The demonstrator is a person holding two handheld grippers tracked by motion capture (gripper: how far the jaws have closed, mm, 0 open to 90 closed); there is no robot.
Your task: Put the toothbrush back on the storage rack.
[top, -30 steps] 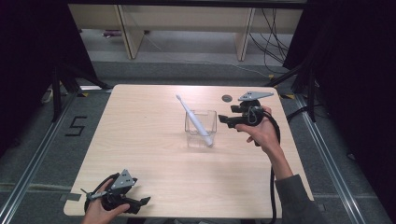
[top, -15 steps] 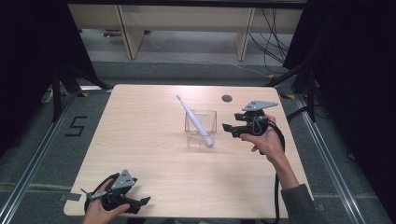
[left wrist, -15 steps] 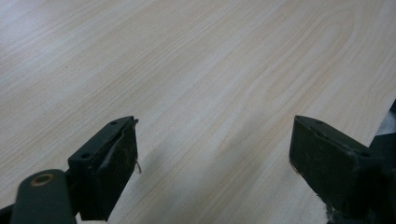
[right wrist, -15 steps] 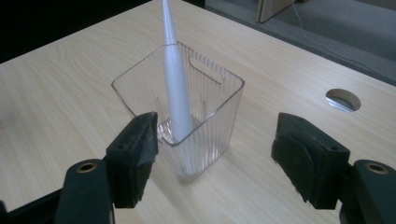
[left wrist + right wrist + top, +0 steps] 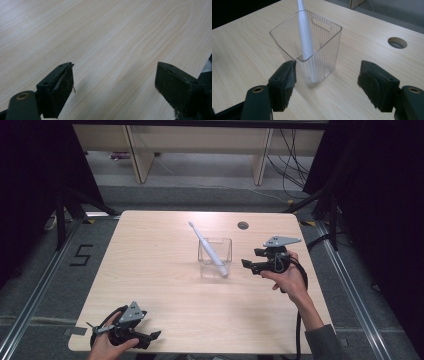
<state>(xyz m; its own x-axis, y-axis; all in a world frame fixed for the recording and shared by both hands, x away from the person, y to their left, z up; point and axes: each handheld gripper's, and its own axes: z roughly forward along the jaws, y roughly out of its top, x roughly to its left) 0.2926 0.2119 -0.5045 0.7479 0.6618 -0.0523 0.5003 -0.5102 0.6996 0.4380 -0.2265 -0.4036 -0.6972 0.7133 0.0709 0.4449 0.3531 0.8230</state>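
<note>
A clear plastic cup [image 5: 215, 256] [image 5: 312, 47] stands near the middle of the wooden table [image 5: 165, 270]. A white toothbrush [image 5: 206, 246] [image 5: 305, 32] leans in it, head up toward the far left. My right gripper [image 5: 248, 259] [image 5: 327, 75] is held just right of the cup, open, jaws pointing at it, nothing between them. At the table's near left corner, my left gripper [image 5: 150, 337] [image 5: 115, 87] rests open over bare wood.
A round cable hole [image 5: 243, 225] [image 5: 397, 42] sits in the table's far right part. Beyond the table are a grey floor, shelf legs and cables. A floor mark "5" [image 5: 81, 255] lies to the left.
My right gripper has moved nearer and lower, from beside the cable hole to just right of the cup. The left gripper has stayed put.
</note>
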